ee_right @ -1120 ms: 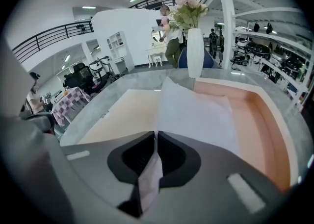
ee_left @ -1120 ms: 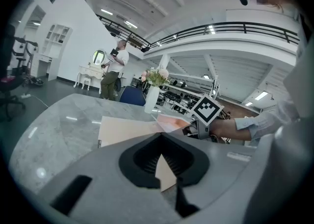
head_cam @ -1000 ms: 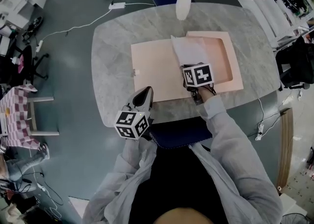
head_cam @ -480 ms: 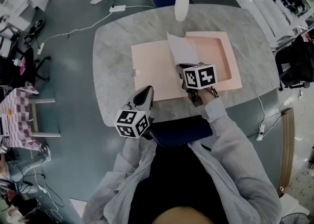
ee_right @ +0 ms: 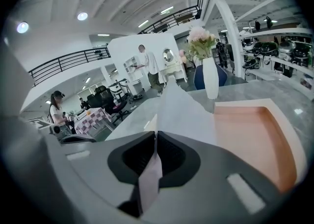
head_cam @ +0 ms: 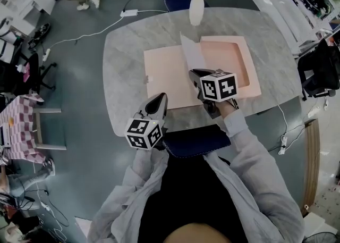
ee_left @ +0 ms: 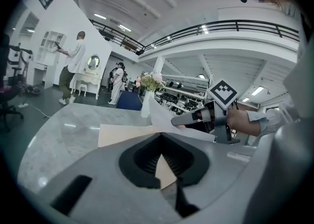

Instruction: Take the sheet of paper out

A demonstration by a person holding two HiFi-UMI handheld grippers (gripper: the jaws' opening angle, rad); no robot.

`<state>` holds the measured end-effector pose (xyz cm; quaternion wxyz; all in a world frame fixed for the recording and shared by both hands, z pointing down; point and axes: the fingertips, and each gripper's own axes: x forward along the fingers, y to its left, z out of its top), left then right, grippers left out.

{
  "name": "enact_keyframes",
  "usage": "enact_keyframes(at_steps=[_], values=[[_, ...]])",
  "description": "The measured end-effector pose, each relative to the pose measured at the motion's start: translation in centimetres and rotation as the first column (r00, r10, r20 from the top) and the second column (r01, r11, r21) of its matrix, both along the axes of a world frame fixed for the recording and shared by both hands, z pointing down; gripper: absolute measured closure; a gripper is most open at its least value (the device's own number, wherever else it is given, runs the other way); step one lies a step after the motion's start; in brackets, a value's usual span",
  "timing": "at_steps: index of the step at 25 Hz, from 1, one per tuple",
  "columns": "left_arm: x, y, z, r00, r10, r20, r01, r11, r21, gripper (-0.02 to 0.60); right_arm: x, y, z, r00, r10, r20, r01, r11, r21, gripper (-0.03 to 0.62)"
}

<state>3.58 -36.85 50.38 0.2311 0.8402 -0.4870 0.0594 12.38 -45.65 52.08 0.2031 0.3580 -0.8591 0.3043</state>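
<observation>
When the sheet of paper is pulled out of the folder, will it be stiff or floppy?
Probably floppy: the sheet of paper bends upward from the right tool, which pinches only one edge. With so small a grip, a sharp tug might tear it. The open, flat folder should let it slide.

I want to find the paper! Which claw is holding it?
The right claw, over the pink folder: the white sheet is pinched in it. The left claw has none.
</observation>
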Motion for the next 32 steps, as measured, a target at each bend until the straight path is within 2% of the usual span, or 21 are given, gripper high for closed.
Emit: enact_keyframes(at_steps=[9,16,22,26,32], values=[[-0.2,0.6,-2.6,1.000,-0.009,-0.004,0.009,0.999,0.041,0.584,0.5,1.5,-5.9,0.997,-0.010,0.081,-0.001,0.990,0.139,0.565],[0.0,0.7,-4.3,1.000,-0.012,-0.018,0.014,0.996,0.084,0.583,2.8,2.1,-11.2,0.997,0.008,0.080,-0.033,0.951,0.306,0.569],[0.9,0.9,-5.6,1.000,-0.006,-0.024,0.008,0.994,0.113,0.584,5.6,2.7,-14.2,0.994,0.040,0.098,-0.074,0.922,0.381,0.571],[1.1,0.9,-6.1,1.000,-0.006,-0.023,0.009,0.993,0.122,0.583,8.2,3.2,-15.0,0.994,0.083,0.072,-0.105,0.902,0.418,0.572],[1.4,0.9,-6.1,1.000,0.001,-0.027,0.002,0.993,0.120,0.583,12.1,4.2,-14.0,0.984,0.180,-0.017,-0.152,0.875,0.459,0.574]])
